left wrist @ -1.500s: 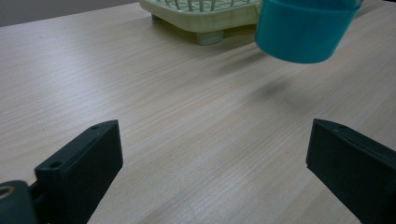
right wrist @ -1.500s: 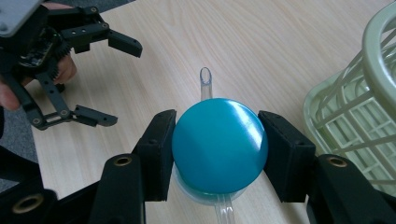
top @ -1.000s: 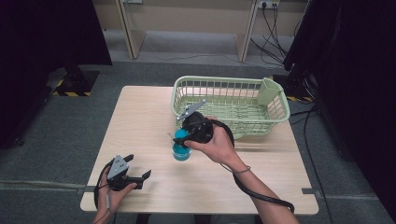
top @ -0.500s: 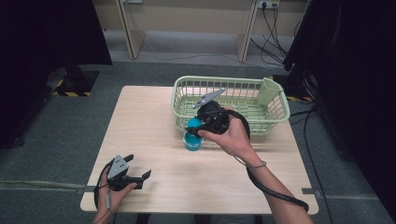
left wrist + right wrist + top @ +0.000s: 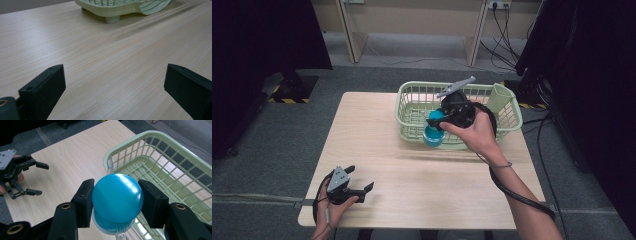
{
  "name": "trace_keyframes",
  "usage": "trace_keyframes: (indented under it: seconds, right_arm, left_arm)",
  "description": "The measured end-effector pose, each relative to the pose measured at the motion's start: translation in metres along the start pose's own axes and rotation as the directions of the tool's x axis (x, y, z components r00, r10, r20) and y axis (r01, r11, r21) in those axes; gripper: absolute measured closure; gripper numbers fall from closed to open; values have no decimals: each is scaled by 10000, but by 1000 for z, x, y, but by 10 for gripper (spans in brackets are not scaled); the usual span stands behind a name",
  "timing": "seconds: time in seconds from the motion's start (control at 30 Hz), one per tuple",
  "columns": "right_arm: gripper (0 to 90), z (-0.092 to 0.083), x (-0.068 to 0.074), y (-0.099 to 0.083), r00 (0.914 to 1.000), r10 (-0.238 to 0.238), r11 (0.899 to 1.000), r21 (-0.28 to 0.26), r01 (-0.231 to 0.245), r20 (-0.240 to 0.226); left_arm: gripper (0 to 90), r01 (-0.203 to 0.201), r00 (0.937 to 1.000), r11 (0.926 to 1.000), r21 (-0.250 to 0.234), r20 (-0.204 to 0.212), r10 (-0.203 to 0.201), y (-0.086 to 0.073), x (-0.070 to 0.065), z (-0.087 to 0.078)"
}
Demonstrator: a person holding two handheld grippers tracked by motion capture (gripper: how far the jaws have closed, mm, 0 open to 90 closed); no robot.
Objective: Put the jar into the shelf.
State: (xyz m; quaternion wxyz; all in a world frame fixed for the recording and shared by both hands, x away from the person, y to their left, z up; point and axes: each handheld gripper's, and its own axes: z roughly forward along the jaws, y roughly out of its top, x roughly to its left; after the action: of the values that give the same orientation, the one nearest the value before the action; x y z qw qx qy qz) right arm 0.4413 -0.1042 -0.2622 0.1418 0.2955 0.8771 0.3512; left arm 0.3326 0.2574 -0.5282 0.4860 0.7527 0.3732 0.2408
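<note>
Right claw (image 5: 117, 202): I have it clamped on the blue cup (image 5: 117, 200), one jaw on each side of the rounded body.
Cup place: centre of the high view, held above the worktop (image 5: 412, 180) at the basket's (image 5: 412, 107) near rim.
Key relation: the basket's open inside lies just beyond the cup, toward the upper right of the right gripper view; I judge a short carry over the rim puts it above the mesh floor.
Cup axis: appears tipped, its clear rim pointing down and toward me.
Left claw (image 5: 361, 189): jaws spread wide, holding nothing, low at the lower left, well apart from the basket.
Nearer hand: the right.
</note>
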Motion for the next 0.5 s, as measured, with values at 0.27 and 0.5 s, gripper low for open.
trace_keyframes:
  seconds: [0.27,0.5]
  right_arm:
    - [487,-3,-30,10,9947,682,9977,-71,-679,768]
    - [487,1,-55,19,9819,1185,9930,-166,-1173,1477]
  left_arm:
    - [33,21,10000,10000,5,14,-21,0,0,0]
    - [33,-9,10000,10000,-38,9,9,0,0,0]
